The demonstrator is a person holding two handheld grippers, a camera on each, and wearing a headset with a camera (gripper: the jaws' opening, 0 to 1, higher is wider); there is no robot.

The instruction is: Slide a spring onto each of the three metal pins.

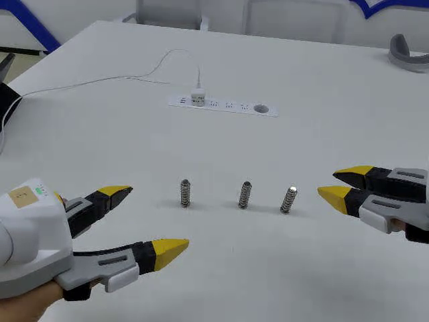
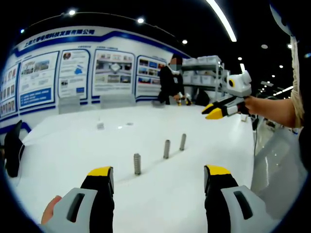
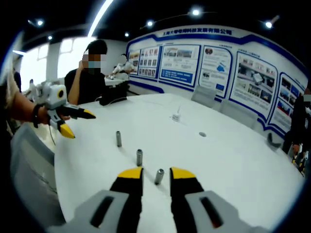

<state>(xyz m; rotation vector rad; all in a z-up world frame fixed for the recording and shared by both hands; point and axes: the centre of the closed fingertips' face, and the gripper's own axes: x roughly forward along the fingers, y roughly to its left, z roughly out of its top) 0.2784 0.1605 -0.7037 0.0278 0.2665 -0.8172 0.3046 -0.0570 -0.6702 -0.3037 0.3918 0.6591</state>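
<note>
Springs (image 1: pixel 245 194) stand in one row on my desk (image 1: pixel 301 74). My left tool (image 1: pixel 155 218), at 8 o'clock, is released wide; my right tool (image 1: pixel 342 182), at 3 o'clock, gapes narrowly, empty.

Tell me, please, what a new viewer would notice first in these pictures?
First, the row of three springs standing in the middle of the white table, the rightmost leaning. Then the yellow-tipped left gripper, open at lower left, and the right gripper at the right edge, both empty.

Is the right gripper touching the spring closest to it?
Apart. The head view shows bare table between the right gripper and the nearest spring.
</note>
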